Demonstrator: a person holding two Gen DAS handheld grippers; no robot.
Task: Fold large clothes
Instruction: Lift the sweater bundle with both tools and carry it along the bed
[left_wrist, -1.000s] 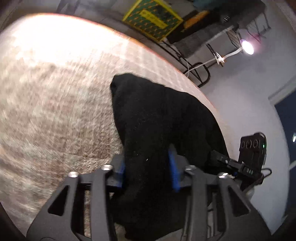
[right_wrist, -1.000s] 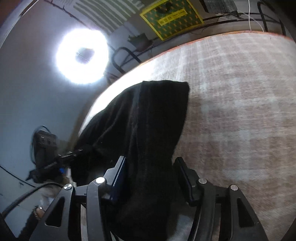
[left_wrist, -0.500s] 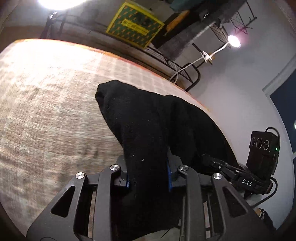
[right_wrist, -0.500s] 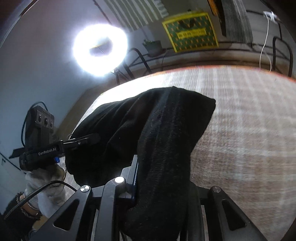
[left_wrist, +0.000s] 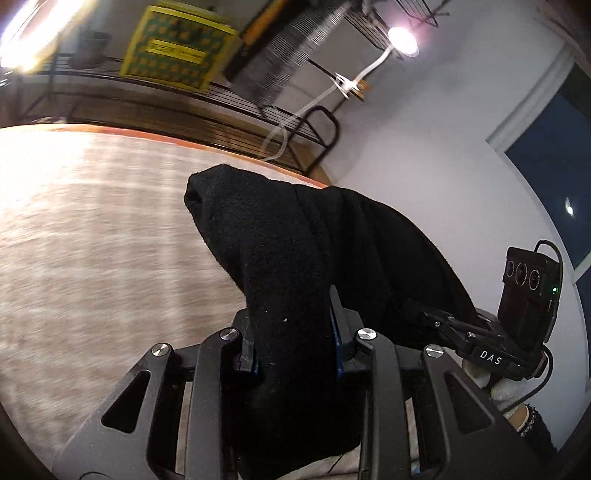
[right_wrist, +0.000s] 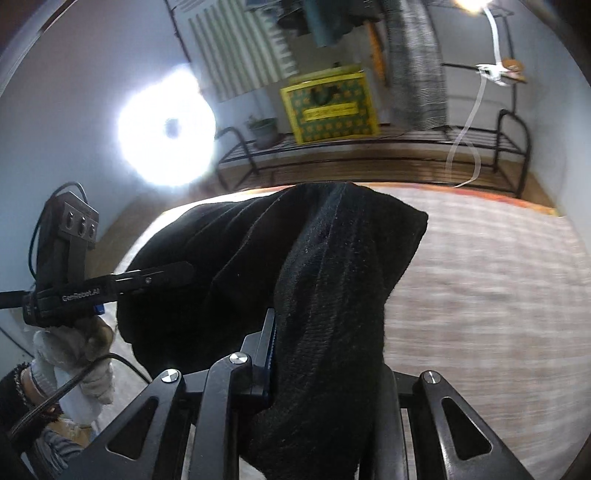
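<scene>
A large black knitted garment (left_wrist: 280, 240) hangs bunched between both grippers above the cloth-covered table (left_wrist: 92, 240). In the left wrist view, my left gripper (left_wrist: 293, 332) is shut on a thick fold of it, the blue pads pressing from both sides. My right gripper (left_wrist: 421, 312) grips the same garment a short way to the right, held by a gloved hand (left_wrist: 491, 384). In the right wrist view, my right gripper (right_wrist: 325, 354) is shut on the garment (right_wrist: 332, 258); cloth hides its right finger. My left gripper (right_wrist: 177, 273) holds the other end at the left.
A beige checked table covering (right_wrist: 480, 295) with an orange edge lies below. Behind it stands a black metal rack (right_wrist: 369, 147) with a yellow-green patterned box (right_wrist: 328, 107) and a small plant pot (right_wrist: 264, 131). A ring light (right_wrist: 166, 125) glares at the left.
Both grippers closed onto the black garment and rose with it off the table. The views tilted up, showing more of the rack and wall behind.
</scene>
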